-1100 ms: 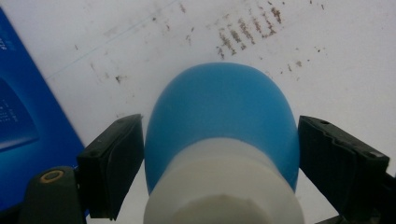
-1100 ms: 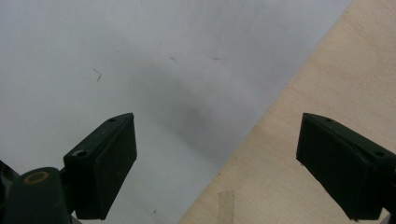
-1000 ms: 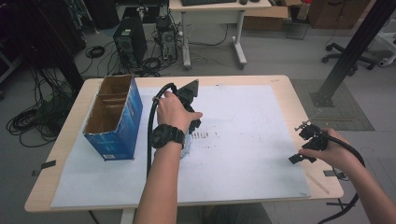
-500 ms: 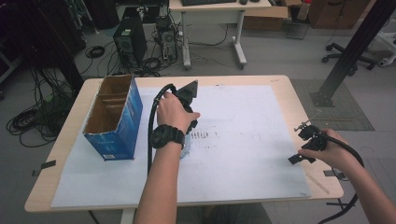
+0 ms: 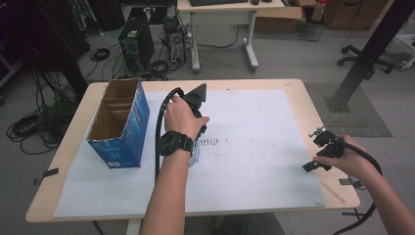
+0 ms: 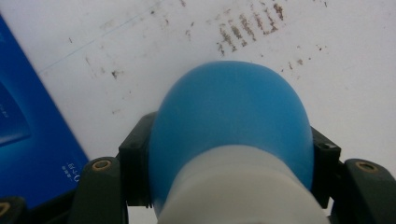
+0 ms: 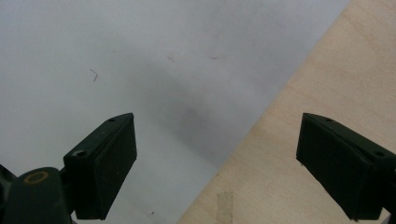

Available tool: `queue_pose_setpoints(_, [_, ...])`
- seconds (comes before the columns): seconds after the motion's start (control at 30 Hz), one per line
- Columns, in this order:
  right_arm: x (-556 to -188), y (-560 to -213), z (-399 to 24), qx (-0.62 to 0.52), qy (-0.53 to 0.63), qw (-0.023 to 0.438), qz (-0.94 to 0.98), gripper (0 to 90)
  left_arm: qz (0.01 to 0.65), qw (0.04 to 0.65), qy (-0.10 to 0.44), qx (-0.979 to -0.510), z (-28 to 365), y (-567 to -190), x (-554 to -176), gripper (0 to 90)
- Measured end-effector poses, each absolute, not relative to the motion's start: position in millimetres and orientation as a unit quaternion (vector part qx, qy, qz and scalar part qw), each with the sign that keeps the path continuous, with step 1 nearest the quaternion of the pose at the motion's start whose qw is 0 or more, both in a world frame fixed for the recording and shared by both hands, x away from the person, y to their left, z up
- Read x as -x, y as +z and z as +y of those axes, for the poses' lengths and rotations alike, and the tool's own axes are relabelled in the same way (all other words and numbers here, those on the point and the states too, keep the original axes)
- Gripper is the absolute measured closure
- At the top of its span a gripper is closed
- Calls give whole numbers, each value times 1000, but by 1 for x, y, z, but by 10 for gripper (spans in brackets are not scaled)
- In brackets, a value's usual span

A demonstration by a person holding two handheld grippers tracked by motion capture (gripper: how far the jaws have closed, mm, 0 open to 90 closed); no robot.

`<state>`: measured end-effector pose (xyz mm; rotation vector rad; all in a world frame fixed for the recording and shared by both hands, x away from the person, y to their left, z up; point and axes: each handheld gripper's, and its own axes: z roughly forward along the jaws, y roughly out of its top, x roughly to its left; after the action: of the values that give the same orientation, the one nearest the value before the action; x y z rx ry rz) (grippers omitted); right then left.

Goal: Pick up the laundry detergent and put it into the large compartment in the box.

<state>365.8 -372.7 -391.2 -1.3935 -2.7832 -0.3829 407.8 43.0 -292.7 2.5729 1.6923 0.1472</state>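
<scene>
My left gripper [image 6: 229, 158] is shut on a rounded blue object with a white base [image 6: 231, 121], one jaw on each side of it. It points down at the white paper sheet [image 5: 254, 142] near some dark smudges [image 6: 247, 28]. From above, the person's left hand covers this gripper [image 5: 196, 139], and its grey three-cornered plate [image 5: 198, 93] and cable show. A bit of the pale blue object [image 5: 195, 155] peeks out below the hand. My right gripper [image 7: 217, 140] stands open with nothing between its jaws, over the sheet's edge at the table's right side [image 5: 320, 152].
A blue cardboard box [image 5: 120, 122] with an open top and inner dividers stands on the left of the sheet, close to the left gripper; its side [image 6: 28, 140] shows beside the jaws. Bare wood table [image 7: 327, 74] lies right of the sheet. A piece of tape [image 7: 224, 205] is on the wood.
</scene>
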Motion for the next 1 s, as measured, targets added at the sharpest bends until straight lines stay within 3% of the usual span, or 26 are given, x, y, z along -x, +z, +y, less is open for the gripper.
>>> queue_pose_setpoints(1.0, [-368, -388, -371, 442, -123, -1, -889, 125, 547, 36, 34, -836, 43, -286, -407, 373])
